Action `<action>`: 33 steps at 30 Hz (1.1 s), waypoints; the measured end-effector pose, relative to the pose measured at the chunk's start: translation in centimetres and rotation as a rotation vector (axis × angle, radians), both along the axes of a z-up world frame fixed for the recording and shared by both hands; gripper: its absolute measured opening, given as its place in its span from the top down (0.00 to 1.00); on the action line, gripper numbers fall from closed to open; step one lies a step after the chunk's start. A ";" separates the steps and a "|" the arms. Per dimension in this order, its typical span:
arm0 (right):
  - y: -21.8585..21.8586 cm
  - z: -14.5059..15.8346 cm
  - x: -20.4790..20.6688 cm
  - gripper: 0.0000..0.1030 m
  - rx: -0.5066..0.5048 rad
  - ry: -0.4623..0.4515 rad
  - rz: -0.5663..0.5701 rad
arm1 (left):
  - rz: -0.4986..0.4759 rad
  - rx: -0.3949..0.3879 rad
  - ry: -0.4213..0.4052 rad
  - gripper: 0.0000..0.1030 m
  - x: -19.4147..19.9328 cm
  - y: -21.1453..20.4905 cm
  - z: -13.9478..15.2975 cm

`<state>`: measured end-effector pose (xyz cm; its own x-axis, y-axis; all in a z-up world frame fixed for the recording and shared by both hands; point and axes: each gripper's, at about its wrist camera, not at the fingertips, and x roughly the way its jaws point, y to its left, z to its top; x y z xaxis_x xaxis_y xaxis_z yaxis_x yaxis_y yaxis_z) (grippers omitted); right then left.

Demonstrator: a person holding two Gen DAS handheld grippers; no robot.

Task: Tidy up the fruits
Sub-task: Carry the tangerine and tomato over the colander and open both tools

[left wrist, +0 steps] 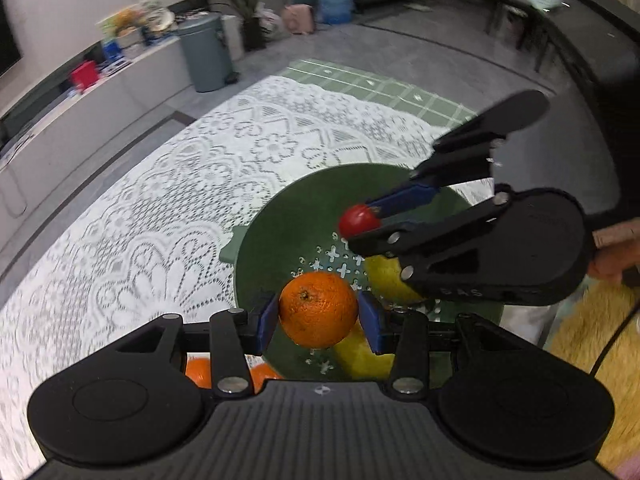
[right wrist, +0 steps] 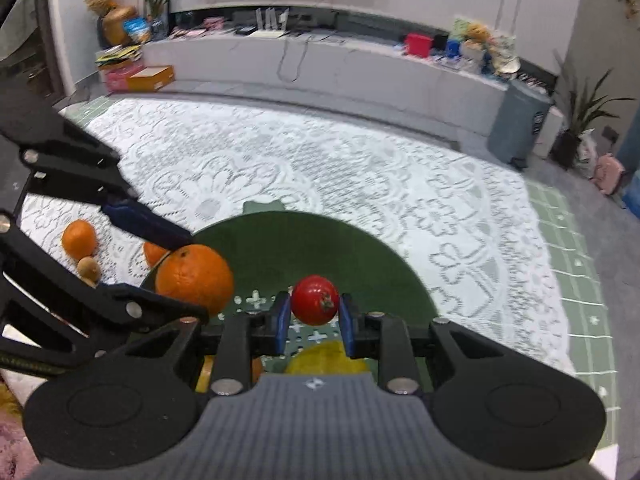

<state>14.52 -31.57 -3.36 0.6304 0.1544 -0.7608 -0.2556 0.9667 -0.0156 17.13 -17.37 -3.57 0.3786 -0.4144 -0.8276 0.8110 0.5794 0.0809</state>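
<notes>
My left gripper (left wrist: 319,316) is shut on a large orange (left wrist: 318,309) and holds it over the near rim of a green colander (left wrist: 280,216). My right gripper (right wrist: 315,312) is shut on a small red tomato (right wrist: 315,299) above the colander (right wrist: 280,240). Each gripper shows in the other's view: the right one with the tomato (left wrist: 359,220), the left one with the orange (right wrist: 195,276). A yellow-green fruit (left wrist: 390,280) and another yellow fruit (left wrist: 362,350) lie in the colander.
Two small oranges (right wrist: 79,239) (right wrist: 154,252) and a small brown fruit (right wrist: 89,268) lie on the white lace tablecloth (right wrist: 360,168) left of the colander. A green checked cloth (right wrist: 576,280) shows under the lace. A grey bin (left wrist: 206,54) stands on the floor beyond.
</notes>
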 end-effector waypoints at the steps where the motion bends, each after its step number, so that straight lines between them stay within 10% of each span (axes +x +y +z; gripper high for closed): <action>1: -0.1 -0.2 0.4 0.78 0.008 0.017 0.018 | -0.018 0.007 0.002 0.52 0.2 -0.2 -0.1; 33: -0.9 -3.5 3.7 0.73 0.029 0.170 0.126 | -0.095 0.173 0.115 0.52 4.0 -3.2 -3.7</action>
